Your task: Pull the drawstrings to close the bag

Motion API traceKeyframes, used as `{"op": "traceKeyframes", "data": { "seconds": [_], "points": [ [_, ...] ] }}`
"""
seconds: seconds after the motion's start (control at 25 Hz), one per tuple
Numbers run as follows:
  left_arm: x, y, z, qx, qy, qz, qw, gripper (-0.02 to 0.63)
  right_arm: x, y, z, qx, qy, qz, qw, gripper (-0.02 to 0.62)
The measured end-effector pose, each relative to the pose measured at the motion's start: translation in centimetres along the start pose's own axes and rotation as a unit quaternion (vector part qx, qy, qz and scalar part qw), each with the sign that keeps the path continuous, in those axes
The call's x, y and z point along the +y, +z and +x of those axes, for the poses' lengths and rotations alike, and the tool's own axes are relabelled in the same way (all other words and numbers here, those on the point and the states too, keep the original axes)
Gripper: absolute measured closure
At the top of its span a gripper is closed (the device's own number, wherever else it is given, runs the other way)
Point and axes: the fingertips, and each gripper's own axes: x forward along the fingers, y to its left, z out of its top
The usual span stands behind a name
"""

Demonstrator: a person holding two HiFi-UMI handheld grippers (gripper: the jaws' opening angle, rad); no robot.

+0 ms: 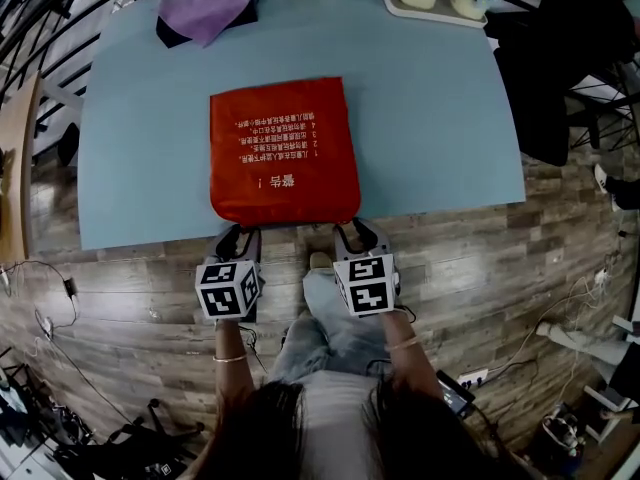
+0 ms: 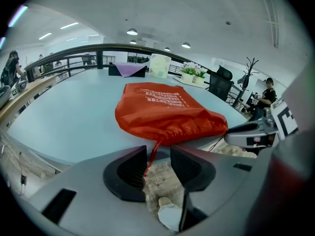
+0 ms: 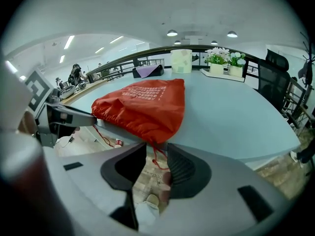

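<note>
The red bag (image 1: 285,153) lies at the surface's (image 1: 140,128) near edge; one drawstring (image 2: 153,152) hangs between the left tool's (image 1: 238,234) parted jaws, the other drawstring (image 3: 157,156) between the right tool's (image 1: 357,232) (neither gripped).

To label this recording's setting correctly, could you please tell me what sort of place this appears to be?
Probably an open-plan office or lab: a large pale blue table, a black office chair beside it, and recessed ceiling lights overhead.
</note>
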Motion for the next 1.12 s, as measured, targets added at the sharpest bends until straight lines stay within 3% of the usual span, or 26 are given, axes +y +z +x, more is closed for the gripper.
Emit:
{"op": "traceKeyframes", "data": {
  "seconds": [0.28,0.48,0.56,0.72,1.12],
  "points": [
    [0.5,0.0,0.0,-0.020,0.023,0.001,0.9996,0.468,-0.2,0.1,0.0,-0.012,-0.041,-0.005,0.999,0.465],
    [1.6,-0.1,-0.1,-0.033,0.063,0.008,0.9974,0.565,-1.0,0.1,-0.1,-0.019,-0.085,-0.029,0.996,0.524],
    [1.7,-0.2,-0.1,-0.033,0.066,0.013,0.9972,0.575,-1.0,-0.1,-0.1,-0.023,-0.084,-0.035,0.996,0.562],
    [1.6,-0.4,-0.5,-0.033,0.064,0.020,0.9972,0.588,-0.9,0.3,-0.4,-0.028,-0.075,-0.045,0.996,0.565],
    [1.6,-0.5,-1.5,-0.045,0.083,0.030,0.9951,0.589,-2.2,0.8,-1.9,-0.039,-0.105,-0.081,0.990,0.566]
  ]
}}
